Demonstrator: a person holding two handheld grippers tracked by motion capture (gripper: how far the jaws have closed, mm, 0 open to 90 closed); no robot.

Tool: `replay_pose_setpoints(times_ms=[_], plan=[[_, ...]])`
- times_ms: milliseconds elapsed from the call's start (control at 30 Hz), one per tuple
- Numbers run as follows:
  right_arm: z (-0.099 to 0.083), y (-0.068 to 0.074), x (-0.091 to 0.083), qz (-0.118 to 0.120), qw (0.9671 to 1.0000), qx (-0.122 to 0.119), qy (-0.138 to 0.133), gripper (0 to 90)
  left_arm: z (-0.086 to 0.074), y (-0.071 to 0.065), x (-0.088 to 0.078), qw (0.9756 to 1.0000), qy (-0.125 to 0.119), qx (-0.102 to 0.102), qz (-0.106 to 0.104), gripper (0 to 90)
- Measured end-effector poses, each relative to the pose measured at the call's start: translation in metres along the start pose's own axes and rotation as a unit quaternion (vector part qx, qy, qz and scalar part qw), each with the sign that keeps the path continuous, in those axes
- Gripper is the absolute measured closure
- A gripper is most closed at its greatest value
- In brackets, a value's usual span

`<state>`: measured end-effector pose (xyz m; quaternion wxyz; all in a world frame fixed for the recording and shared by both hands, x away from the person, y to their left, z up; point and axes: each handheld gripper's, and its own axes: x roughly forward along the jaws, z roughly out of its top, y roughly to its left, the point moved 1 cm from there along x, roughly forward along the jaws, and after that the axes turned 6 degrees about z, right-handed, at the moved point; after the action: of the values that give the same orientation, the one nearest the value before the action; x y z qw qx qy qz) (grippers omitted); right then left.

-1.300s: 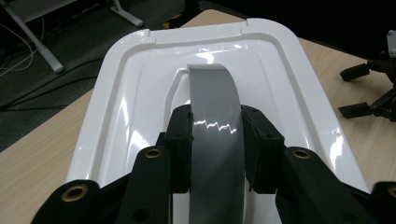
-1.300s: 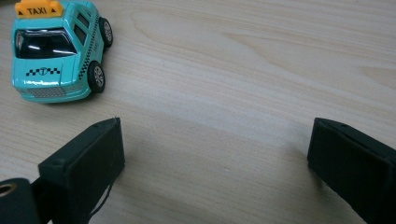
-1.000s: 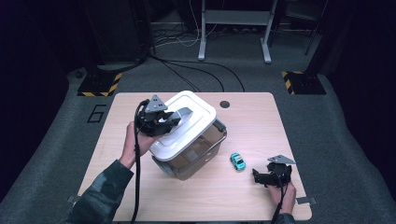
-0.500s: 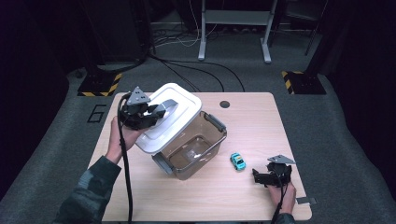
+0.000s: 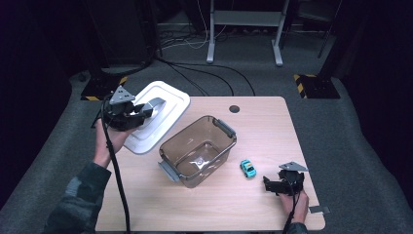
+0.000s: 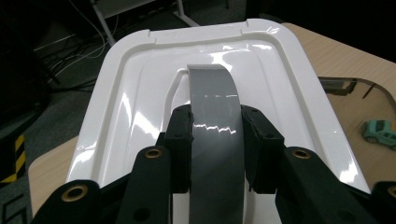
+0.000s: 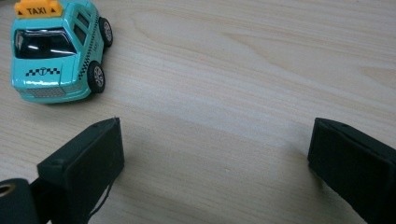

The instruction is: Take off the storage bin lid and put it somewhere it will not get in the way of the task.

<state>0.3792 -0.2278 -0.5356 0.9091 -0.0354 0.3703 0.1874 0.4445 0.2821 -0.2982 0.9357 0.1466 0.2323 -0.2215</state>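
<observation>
Two grippers are at work around the open bin (image 5: 199, 151). The left gripper (image 6: 215, 140) clamps the grey handle (image 6: 215, 105) of the white lid (image 5: 158, 114) and holds the lid tilted, off the bin, to the bin's left over the table (image 5: 263, 122) edge. The right gripper (image 7: 215, 154) rests on the table, right of the bin, jaws spread wide with nothing between them, near the taxi (image 7: 56, 49).

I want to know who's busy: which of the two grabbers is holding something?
The left gripper. Its jaws clamp the grey handle of the white lid, while the right gripper sits open near the toy taxi.
</observation>
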Motion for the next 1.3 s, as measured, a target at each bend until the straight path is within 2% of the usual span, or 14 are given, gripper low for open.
replay_pose_setpoints(times_ms=[133, 367, 500, 767, 1133, 1300], plan=[[0.0, 0.0, 0.0, 0.0, 1.0, 0.0, 0.0, 3.0, -0.007, 0.012, -0.001, 0.9998, 0.0, -0.014, 0.015, 66.4], [0.0, 0.0, 0.0, 0.0, 1.0, 0.0, 0.0, 3.0, -0.023, 0.029, 0.005, 0.9987, 0.016, -0.032, 0.036, 66.4], [0.0, 0.0, 0.0, -0.001, 1.0, 0.0, 0.0, 3.0, -0.033, 0.036, 0.01, 0.9976, 0.029, -0.04, 0.048, 66.4], [0.0, 0.0, 0.0, -0.001, 1.0, 0.0, -0.001, 3.0, -0.048, 0.05, 0.014, 0.995, 0.032, -0.064, 0.07, 66.4], [0.0, 0.0, 0.0, -0.002, 1.0, 0.0, 0.0, 3.0, -0.078, 0.06, 0.028, 0.9895, 0.051, -0.096, 0.096, 66.4], [0.0, 0.0, 0.0, -0.002, 1.0, 0.001, 0.0, 3.0, -0.093, 0.064, 0.035, 0.9855, 0.051, -0.117, 0.112, 66.5]])
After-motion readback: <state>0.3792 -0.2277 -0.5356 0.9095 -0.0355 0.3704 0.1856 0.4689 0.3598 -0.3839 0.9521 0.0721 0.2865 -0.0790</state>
